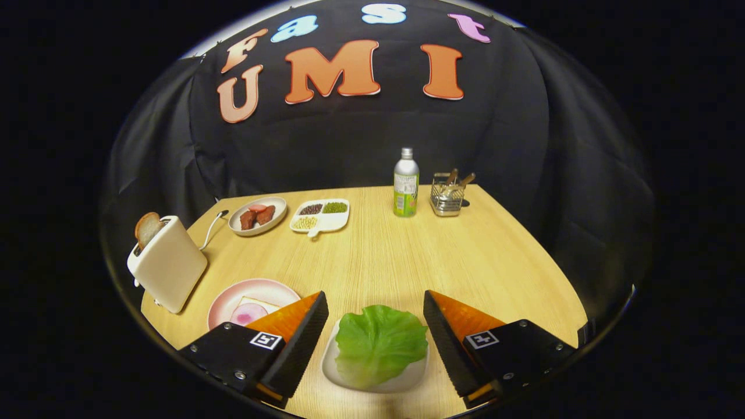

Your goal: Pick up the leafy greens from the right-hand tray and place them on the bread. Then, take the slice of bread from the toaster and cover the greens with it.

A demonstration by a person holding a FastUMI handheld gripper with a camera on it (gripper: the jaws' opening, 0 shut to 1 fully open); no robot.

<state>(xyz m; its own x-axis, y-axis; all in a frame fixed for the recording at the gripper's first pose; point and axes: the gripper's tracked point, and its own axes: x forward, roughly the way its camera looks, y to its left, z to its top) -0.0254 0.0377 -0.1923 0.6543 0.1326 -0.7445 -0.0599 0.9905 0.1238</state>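
While the tongs (375,326) stood spread either side of the leafy greens (379,344) on their white tray (401,381), right of the pink plate (233,297), a shallow pinch risked tearing or dropping the limp leaf.

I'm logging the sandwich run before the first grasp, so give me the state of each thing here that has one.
gripper: open, fingers either side of the leafy greens, not touching.
leafy greens: lying on their white tray, not picked up.
toaster: upright, one slice of bread sticking out of the slot.
pink plate: holds bread with a pink slice on top, no greens yet.
bottle: upright, capped.
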